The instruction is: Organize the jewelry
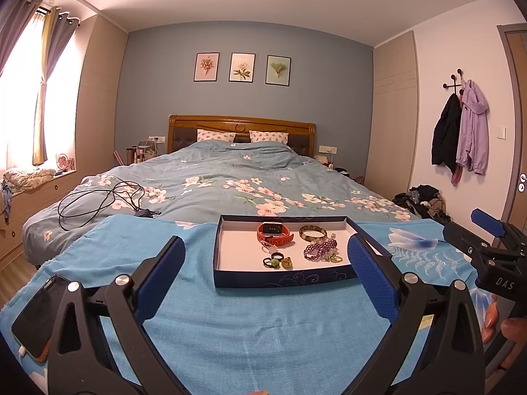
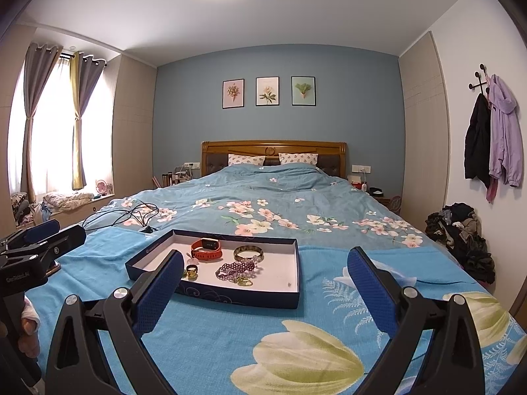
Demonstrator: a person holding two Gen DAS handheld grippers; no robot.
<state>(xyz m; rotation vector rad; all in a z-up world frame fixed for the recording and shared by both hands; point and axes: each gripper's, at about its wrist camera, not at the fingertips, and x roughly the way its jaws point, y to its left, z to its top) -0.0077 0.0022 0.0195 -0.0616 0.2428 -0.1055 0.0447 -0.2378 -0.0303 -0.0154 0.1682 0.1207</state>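
1. While both grippers hover near the bed's foot, the left gripper (image 1: pixel 265 256) and right gripper (image 2: pixel 265 268) have jaws spread, empty.
2. Beyond them, the tray (image 1: pixel 280 278) holds a watch (image 1: pixel 275 233), bangle (image 1: pixel 313 233) and beads (image 1: pixel 319 250).

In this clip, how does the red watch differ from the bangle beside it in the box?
The red watch is red-orange with a dark square face; the bangle is a plain brownish-gold ring. The watch has a wide flat strap, the bangle a narrow rigid hoop. The watch sits left of the bangle. Both lie near the far wall of the box.
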